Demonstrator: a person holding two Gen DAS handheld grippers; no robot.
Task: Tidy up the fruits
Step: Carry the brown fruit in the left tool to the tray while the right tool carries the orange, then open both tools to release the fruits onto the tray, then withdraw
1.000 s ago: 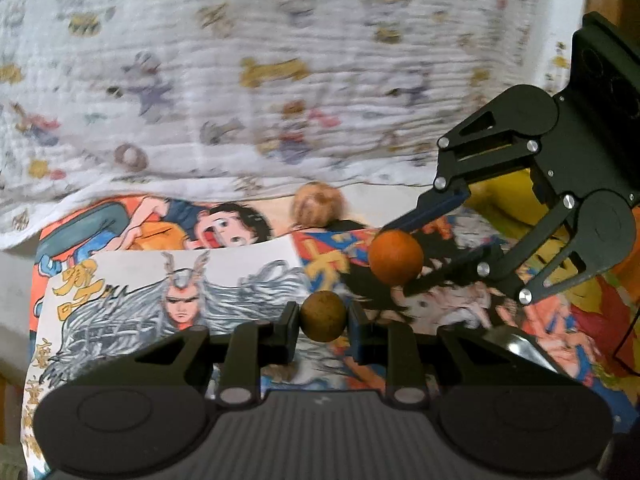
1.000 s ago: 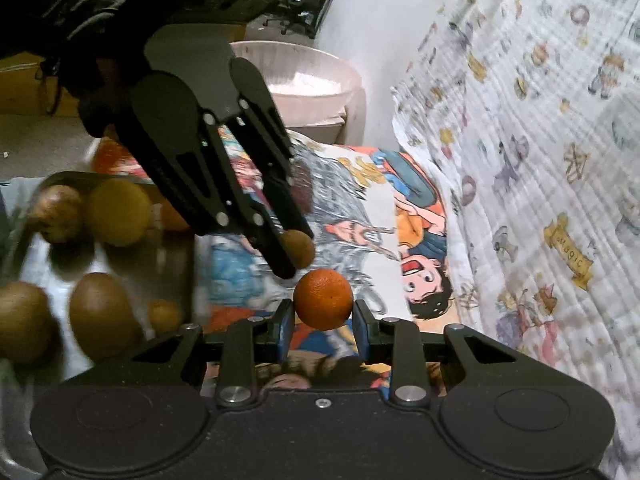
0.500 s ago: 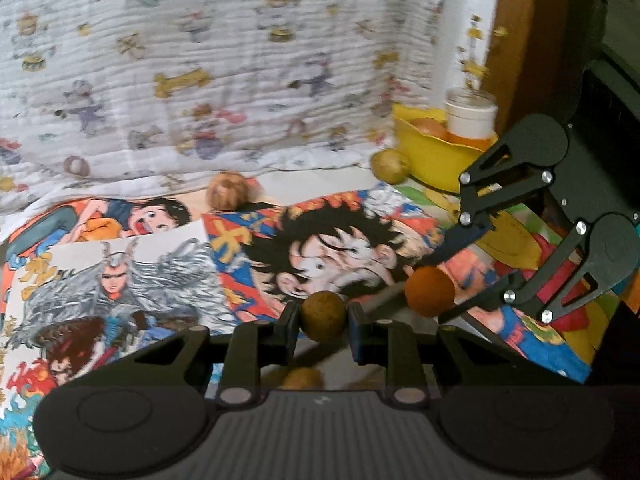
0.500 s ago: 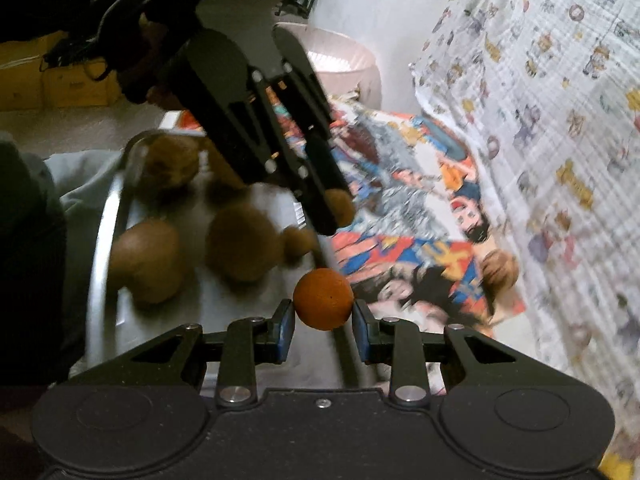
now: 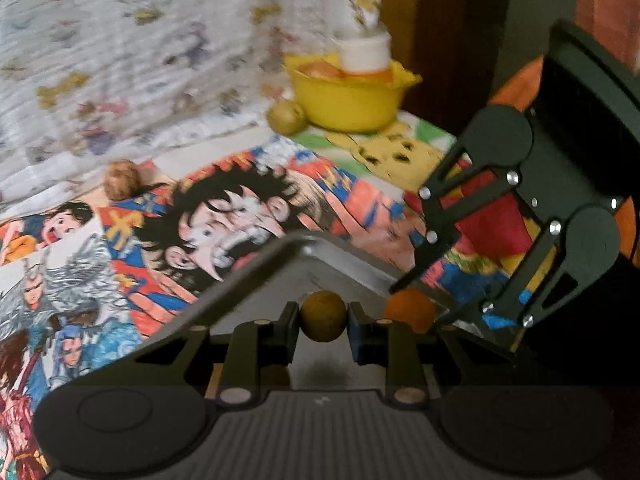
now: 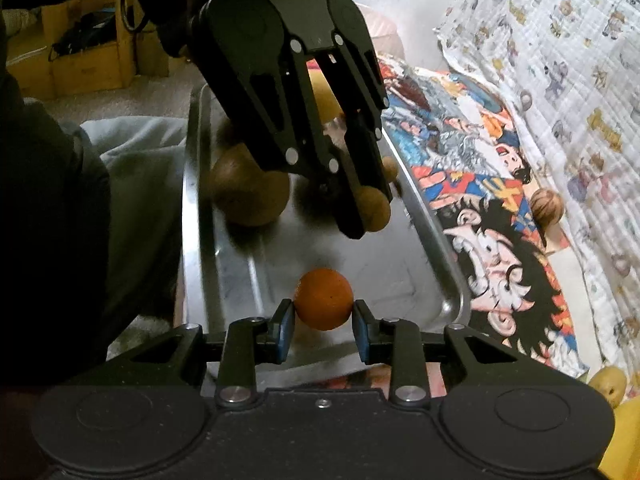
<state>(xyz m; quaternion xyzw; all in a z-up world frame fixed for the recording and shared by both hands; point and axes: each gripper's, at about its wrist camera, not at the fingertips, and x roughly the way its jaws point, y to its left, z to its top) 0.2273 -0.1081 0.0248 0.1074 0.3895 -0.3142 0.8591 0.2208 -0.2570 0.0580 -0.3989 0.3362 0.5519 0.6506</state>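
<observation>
Left jaws clamp a dull brown ball-shaped fruit (image 5: 323, 316); right jaws clamp a smooth orange fruit (image 6: 324, 298).

Two grippers (image 6: 323, 320) (image 5: 323, 320), one tray (image 6: 436, 240), perhaps seven fruits (image 6: 324, 298).

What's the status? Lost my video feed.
Left tool shut on brown fruit. Right tool shut on orange. Both over metal tray. Nothing blocking.

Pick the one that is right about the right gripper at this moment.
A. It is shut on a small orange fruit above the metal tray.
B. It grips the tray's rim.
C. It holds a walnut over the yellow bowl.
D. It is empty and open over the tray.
A: in the right wrist view the right gripper pinches the small orange fruit between its pads, with the metal tray right below it.
</observation>
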